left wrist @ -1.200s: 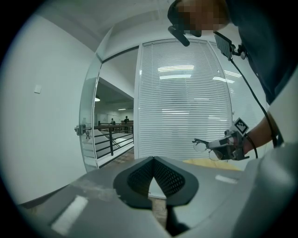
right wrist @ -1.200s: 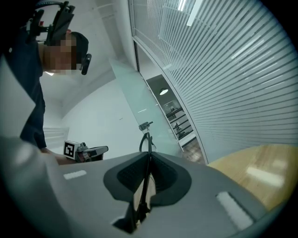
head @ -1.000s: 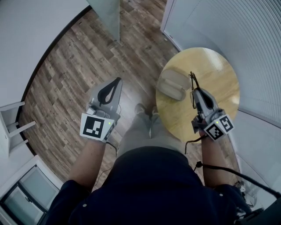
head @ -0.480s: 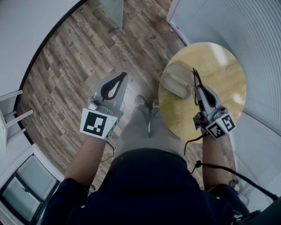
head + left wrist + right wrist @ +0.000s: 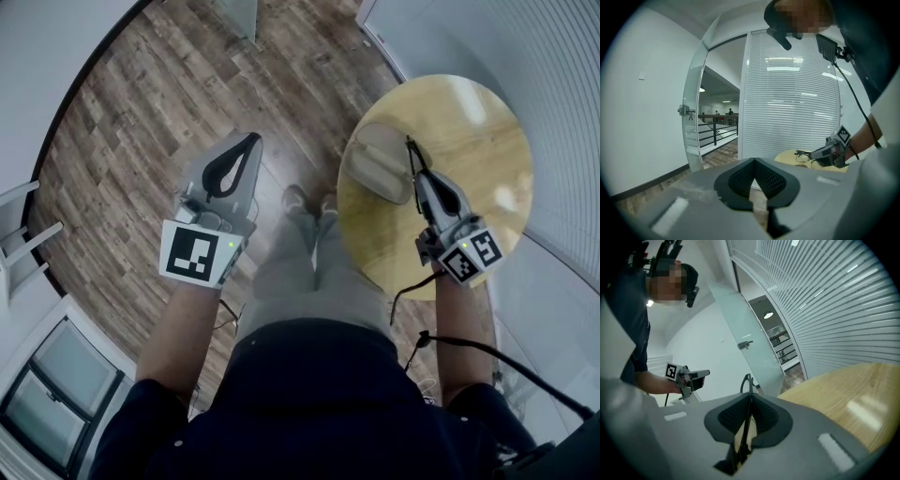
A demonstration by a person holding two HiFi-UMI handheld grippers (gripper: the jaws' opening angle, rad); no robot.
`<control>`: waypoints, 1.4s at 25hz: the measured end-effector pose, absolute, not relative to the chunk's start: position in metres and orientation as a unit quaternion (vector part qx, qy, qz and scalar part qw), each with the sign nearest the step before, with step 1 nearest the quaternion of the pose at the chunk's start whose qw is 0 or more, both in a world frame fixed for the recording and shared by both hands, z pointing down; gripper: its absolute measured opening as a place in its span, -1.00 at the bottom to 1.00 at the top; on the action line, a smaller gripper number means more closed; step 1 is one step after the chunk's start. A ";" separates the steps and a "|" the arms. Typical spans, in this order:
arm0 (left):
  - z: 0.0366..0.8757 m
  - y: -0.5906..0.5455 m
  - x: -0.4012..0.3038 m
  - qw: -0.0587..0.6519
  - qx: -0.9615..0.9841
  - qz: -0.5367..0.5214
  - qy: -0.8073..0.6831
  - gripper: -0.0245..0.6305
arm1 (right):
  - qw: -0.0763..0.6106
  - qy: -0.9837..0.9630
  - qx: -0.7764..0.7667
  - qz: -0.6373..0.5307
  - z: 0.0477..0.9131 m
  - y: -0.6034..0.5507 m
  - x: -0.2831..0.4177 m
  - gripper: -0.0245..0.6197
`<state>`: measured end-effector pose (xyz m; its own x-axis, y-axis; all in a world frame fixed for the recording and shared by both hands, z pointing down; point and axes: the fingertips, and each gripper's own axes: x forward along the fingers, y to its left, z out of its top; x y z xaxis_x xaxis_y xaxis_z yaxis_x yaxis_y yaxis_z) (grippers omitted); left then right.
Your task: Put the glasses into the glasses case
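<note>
A round wooden table (image 5: 473, 122) carries an open beige glasses case (image 5: 375, 165) near its left edge. My right gripper (image 5: 413, 172) hovers just right of the case, shut on black-framed glasses (image 5: 410, 153) that stick out past its tips. The thin frame (image 5: 748, 385) runs up between the pads in the right gripper view. My left gripper (image 5: 249, 141) hangs over the wooden floor left of the table, shut with nothing in it. In the left gripper view its pads (image 5: 740, 180) meet at the tip, with the right gripper (image 5: 820, 153) and glasses (image 5: 802, 154) ahead.
A curved wall of white blinds (image 5: 553, 56) stands behind the table on the right. A glass door (image 5: 693, 126) stands at the back. A white chair (image 5: 21, 246) is at the far left. My legs and shoes (image 5: 305, 202) are between the grippers. A cable (image 5: 469, 347) trails from the right gripper.
Both grippers have sunk lower. The right one has come down closer over the table beside the case, still holding the glasses. Neither gripper has opened.
</note>
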<state>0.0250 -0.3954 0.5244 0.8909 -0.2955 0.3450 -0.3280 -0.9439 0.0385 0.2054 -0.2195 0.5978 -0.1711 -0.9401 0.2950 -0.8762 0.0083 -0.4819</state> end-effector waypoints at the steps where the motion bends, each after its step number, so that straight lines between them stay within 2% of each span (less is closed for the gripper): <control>1: 0.526 -0.394 0.026 0.051 0.972 0.166 -0.161 -0.92 | 0.049 0.709 -0.640 -0.292 0.602 -0.220 0.204 -0.84; 16: 0.566 -0.393 0.010 0.075 0.962 0.203 -0.168 -0.92 | 0.018 0.725 -0.612 -0.314 0.640 -0.228 0.189 -0.84; 35: 0.592 -0.392 -0.025 0.090 0.957 0.202 -0.188 -0.92 | -0.140 0.758 -0.577 -0.268 0.670 -0.232 0.153 -0.84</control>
